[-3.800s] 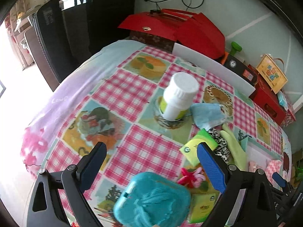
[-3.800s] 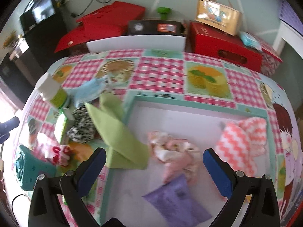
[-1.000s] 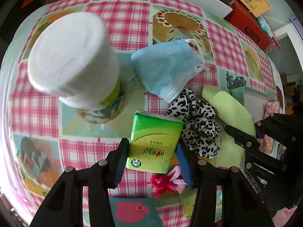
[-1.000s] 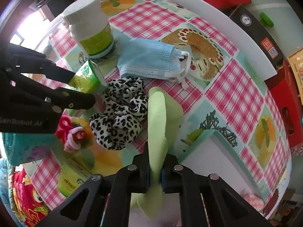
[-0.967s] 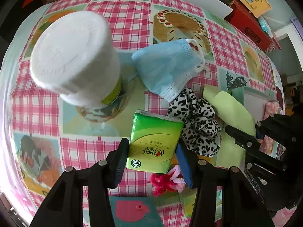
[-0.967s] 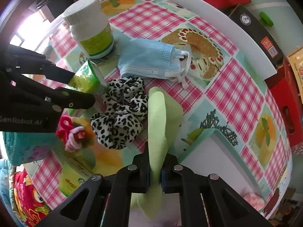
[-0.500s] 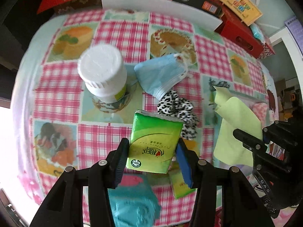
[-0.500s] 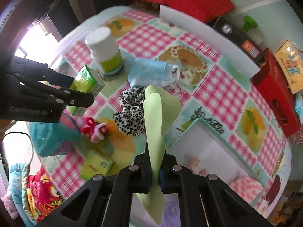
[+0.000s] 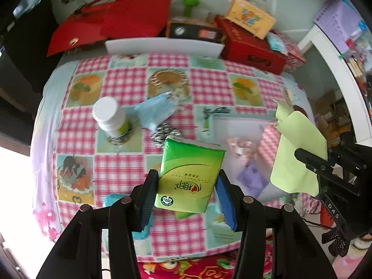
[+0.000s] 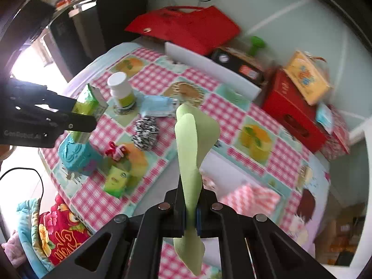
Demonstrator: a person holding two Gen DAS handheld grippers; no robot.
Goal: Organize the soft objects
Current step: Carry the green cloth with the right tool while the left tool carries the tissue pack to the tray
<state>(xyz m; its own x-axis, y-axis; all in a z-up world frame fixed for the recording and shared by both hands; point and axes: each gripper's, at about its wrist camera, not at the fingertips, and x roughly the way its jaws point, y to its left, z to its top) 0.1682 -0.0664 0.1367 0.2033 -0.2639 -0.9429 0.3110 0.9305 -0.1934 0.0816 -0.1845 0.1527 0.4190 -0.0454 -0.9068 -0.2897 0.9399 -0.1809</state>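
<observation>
Two claws above the checked bench (image 9: 121,162): the left claw (image 9: 187,189) clamps one green tissue pack (image 9: 189,174), lifted off the bench; the right claw (image 10: 191,211) pinches one light-green cloth (image 10: 190,153) above the white tray (image 9: 234,127). One bottle (image 9: 109,116), one blue mask (image 9: 155,111) and one spotted scrunchie (image 10: 145,132) lie left of the tray.

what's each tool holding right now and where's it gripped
Left tool: green tissue pack, clamped across its long sides. Right tool: light green cloth, pinched near its lower end.

tray (image 9: 234,125) contents blurred; scrunchie (image 9: 162,133) half hidden.
</observation>
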